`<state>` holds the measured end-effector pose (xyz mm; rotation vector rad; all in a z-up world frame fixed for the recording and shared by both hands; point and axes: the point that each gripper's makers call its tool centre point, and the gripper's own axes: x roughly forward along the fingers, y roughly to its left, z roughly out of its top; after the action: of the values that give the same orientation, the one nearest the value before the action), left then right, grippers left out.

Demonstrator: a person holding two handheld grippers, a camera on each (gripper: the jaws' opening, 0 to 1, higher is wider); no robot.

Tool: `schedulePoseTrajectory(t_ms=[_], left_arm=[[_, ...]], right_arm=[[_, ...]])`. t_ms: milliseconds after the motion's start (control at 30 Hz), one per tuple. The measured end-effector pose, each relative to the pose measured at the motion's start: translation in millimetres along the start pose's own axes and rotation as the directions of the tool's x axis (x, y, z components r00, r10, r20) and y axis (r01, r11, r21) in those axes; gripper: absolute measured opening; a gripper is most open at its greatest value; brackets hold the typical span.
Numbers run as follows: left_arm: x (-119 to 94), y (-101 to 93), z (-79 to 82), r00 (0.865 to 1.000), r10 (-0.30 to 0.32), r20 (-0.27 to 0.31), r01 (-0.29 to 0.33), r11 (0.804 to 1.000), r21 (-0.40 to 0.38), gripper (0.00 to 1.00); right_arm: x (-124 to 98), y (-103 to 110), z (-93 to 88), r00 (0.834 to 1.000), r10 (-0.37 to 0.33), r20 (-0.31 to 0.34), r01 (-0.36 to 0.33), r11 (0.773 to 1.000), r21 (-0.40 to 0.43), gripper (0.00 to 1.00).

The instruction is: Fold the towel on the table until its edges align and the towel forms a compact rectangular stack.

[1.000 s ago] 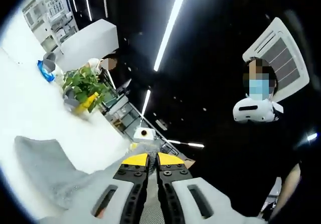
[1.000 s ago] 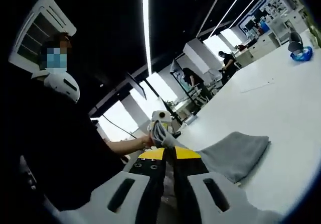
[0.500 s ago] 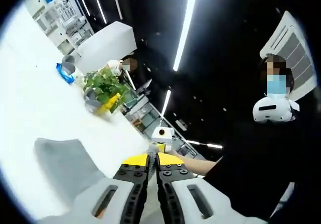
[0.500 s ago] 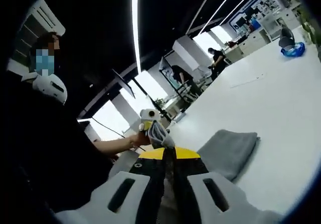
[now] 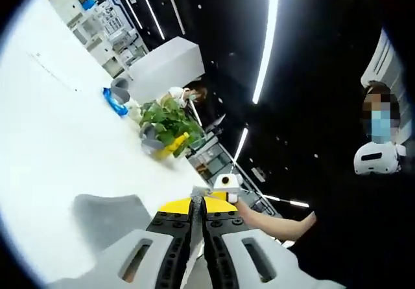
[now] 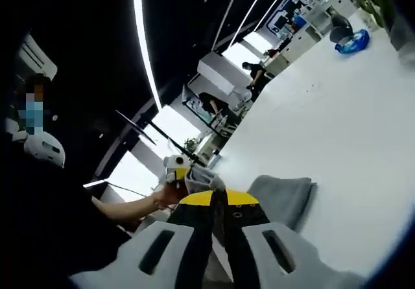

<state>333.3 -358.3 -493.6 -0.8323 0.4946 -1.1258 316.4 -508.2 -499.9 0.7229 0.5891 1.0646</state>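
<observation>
Grey terry towel lies part-folded on the white table, its near edge lifted clear. Both the left gripper and right gripper are clenched on that edge, apparently to carry it over for the next fold. Potted green plant stands well apart.

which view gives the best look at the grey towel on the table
The right gripper view: the towel shows as a folded grey slab with its layered edge visible against the white table, just past the right claw. The left gripper view shows the towel as a flat, shaded grey patch, partly hidden behind the left claw.
</observation>
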Motion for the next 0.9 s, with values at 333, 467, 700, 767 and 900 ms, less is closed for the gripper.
schedulePoseTrajectory(t_ms=[333, 467, 700, 767, 900], left_arm=[[3.2, 52.2, -1.1, 0.986, 0.166, 0.034, -0.164, 0.985, -0.042, 0.05], [-3.6, 83.5, -7.6, 0.954, 0.299, 0.007, -0.299, 0.953, -0.058, 0.05], [0.6, 104.6, -14.5, 0.926, 0.378, -0.006, -0.378, 0.926, 0.007, 0.05], [1.1, 110.0, -17.0, 0.916, 0.400, -0.014, -0.400, 0.916, 0.023, 0.05], [-7.5, 126.4, -21.6, 0.880, 0.473, -0.033, -0.472, 0.881, 0.029, 0.05]], right_arm=[[16.8, -51.3, 0.6, 0.996, -0.093, -0.002, 0.093, 0.992, 0.084, 0.01], [25.7, -75.6, -3.4, 0.986, -0.165, -0.025, 0.166, 0.981, 0.100, 0.01], [32.5, -105.7, -16.0, 0.961, -0.274, -0.039, 0.277, 0.955, 0.110, 0.00], [26.6, -119.4, -17.8, 0.936, -0.351, -0.033, 0.352, 0.930, 0.107, 0.00], [13.9, -132.9, -9.2, 0.903, -0.427, 0.042, 0.415, 0.894, 0.168, 0.00]])
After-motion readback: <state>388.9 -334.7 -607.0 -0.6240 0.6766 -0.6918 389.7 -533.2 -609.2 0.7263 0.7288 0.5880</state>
